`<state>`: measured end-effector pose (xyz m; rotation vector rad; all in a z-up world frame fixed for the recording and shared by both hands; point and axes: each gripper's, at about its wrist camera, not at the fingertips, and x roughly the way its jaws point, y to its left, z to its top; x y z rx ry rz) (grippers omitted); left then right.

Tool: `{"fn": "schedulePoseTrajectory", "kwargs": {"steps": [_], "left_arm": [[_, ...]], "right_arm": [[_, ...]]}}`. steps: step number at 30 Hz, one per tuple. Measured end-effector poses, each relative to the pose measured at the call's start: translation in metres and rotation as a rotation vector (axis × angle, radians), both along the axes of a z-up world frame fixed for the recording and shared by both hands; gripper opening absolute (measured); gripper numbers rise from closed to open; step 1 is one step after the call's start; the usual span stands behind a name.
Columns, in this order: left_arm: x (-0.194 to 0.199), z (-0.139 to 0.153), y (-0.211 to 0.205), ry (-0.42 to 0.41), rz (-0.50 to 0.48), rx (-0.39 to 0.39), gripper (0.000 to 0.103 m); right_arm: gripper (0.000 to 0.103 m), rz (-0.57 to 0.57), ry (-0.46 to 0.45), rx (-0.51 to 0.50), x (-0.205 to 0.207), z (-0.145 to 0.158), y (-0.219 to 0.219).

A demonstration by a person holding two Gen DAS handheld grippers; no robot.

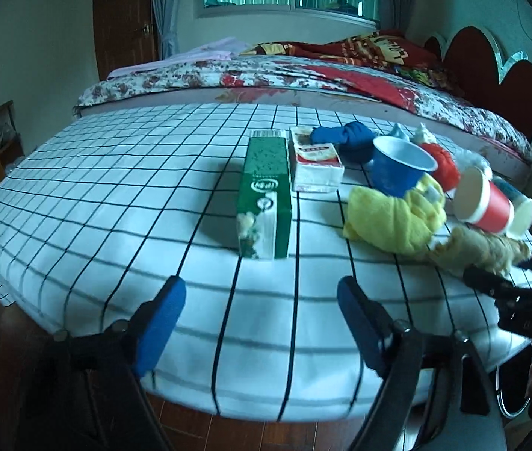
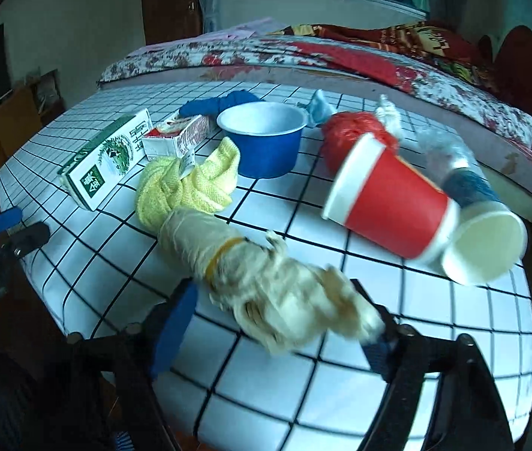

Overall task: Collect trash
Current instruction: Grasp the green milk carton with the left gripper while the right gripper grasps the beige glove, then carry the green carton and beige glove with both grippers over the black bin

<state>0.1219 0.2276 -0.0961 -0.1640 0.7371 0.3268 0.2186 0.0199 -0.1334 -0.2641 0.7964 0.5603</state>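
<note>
On the white checked tablecloth [image 1: 115, 195] a green carton [image 1: 266, 195] lies straight ahead of my left gripper [image 1: 260, 289], which hangs open over the table's near edge with nothing between its fingers. A cream crumpled bundle with a rubber band [image 2: 266, 285] lies between the fingers of my right gripper [image 2: 273, 293]. The right finger touches it, while a small gap shows at the left pad. Beyond it lie a yellow cloth [image 2: 191, 184], a blue bowl [image 2: 262, 143], a small red-and-white box [image 2: 179, 137], a red paper cup [image 2: 390, 206] on its side and a white cup [image 2: 484, 244].
A red bag [image 2: 345, 135], a blue cloth [image 1: 345, 137] and clear wrappers [image 2: 442, 150] sit at the table's far side. A bed [image 1: 228, 75] with flowered covers stands right behind the table. The left half of the cloth is bare. Wooden floor shows below.
</note>
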Motion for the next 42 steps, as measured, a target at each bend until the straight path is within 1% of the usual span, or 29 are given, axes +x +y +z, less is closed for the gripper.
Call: {"fn": "schedulePoseTrajectory", "kwargs": {"steps": [1,3,6,9,11,14,15,16,19,22,26,28,35,42], "left_arm": [[0.004,-0.001,0.001,-0.002,0.0,-0.006,0.081],[0.016,-0.004,0.003,-0.007,-0.004,-0.02,0.079],[0.029,-0.007,0.006,-0.013,-0.007,-0.015,0.078],[0.04,-0.007,0.01,-0.013,0.001,-0.012,0.073],[0.046,-0.006,0.015,-0.015,0.011,-0.016,0.069],[0.052,-0.006,0.022,-0.001,0.02,-0.016,0.055],[0.054,-0.007,0.025,0.006,0.013,-0.022,0.043],[0.055,-0.008,0.026,0.016,0.006,-0.028,0.04],[0.053,-0.007,0.029,0.018,-0.012,-0.027,0.038],[0.042,-0.003,0.025,0.0,-0.019,-0.021,0.038],[0.022,0.011,0.01,-0.038,-0.039,0.018,0.038],[0.016,0.018,0.003,-0.054,-0.05,0.021,0.038],[-0.005,0.045,-0.045,-0.106,-0.14,0.037,0.038],[-0.016,0.063,-0.099,-0.152,-0.257,0.056,0.038]], "right_arm": [[0.063,-0.003,0.011,0.004,0.003,-0.002,0.003],[0.054,-0.013,0.028,0.02,0.009,-0.005,0.008],[0.046,-0.046,0.032,0.03,0.014,-0.005,0.014],[0.038,-0.107,0.042,0.045,0.023,-0.005,0.018],[0.035,-0.141,0.051,0.057,0.027,-0.004,0.019],[0.032,-0.169,0.07,0.08,0.03,-0.004,0.019],[0.031,-0.175,0.078,0.093,0.03,-0.004,0.018],[0.031,-0.18,0.086,0.107,0.03,-0.004,0.016],[0.029,-0.19,0.097,0.135,0.028,-0.004,0.01],[0.025,-0.195,0.093,0.149,0.024,-0.001,0.006],[0.023,-0.204,0.058,0.191,0.013,0.009,-0.003],[0.023,-0.213,0.042,0.212,0.008,0.015,-0.008],[0.023,-0.241,-0.003,0.251,-0.016,0.04,-0.036],[0.023,-0.295,-0.053,0.267,-0.048,0.064,-0.084]]}}
